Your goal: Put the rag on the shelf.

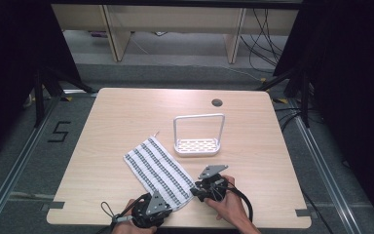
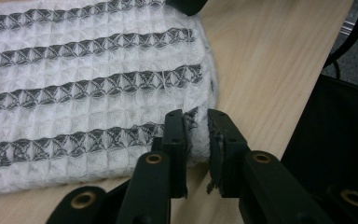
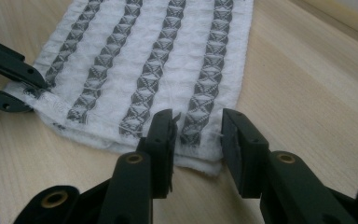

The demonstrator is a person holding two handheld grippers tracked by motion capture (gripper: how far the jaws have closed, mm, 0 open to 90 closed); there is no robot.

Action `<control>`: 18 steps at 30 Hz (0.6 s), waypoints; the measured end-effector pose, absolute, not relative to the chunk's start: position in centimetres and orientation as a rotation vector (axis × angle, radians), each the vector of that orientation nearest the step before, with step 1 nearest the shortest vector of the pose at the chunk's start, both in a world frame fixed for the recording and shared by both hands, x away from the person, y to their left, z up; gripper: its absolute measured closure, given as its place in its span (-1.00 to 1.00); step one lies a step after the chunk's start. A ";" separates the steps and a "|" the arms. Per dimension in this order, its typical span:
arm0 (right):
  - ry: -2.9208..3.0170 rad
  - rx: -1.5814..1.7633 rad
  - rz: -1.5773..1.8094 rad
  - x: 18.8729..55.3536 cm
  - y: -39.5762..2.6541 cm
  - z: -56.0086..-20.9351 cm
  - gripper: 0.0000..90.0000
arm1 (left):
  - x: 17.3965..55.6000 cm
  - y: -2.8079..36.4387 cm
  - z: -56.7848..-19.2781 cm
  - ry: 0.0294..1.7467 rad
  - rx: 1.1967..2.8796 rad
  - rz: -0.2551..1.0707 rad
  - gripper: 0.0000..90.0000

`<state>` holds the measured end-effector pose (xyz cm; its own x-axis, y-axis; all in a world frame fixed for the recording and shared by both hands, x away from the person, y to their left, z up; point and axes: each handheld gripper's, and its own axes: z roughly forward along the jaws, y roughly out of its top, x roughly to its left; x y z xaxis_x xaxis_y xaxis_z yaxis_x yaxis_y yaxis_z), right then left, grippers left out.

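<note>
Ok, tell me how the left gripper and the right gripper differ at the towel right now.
The left gripper is shut on the towel, pinching one near corner; the right gripper is open, straddling the other near corner without squeezing. Both sit at the towel's near edge, low on the table.

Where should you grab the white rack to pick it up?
Grab the rack by the top bar of its tall handle, coming from above. The handle stands upright over the flat tray, with open space beneath the bar for the fingers.
</note>
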<state>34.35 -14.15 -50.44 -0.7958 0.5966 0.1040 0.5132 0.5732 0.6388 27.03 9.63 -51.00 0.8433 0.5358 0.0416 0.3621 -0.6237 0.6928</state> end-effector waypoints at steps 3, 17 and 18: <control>2.664 0.975 1.026 34.2 -14.1 -50.4 0.46 | 27.2 9.7 -51.0 0.639 2.323 0.331 0.79; 2.633 0.946 1.096 33.9 -14.1 -49.9 0.91 | 27.2 10.1 -50.1 0.652 2.275 0.314 0.86; 2.625 0.946 1.111 33.8 -14.1 -49.6 0.92 | 27.2 10.2 -49.8 0.648 2.261 0.320 0.86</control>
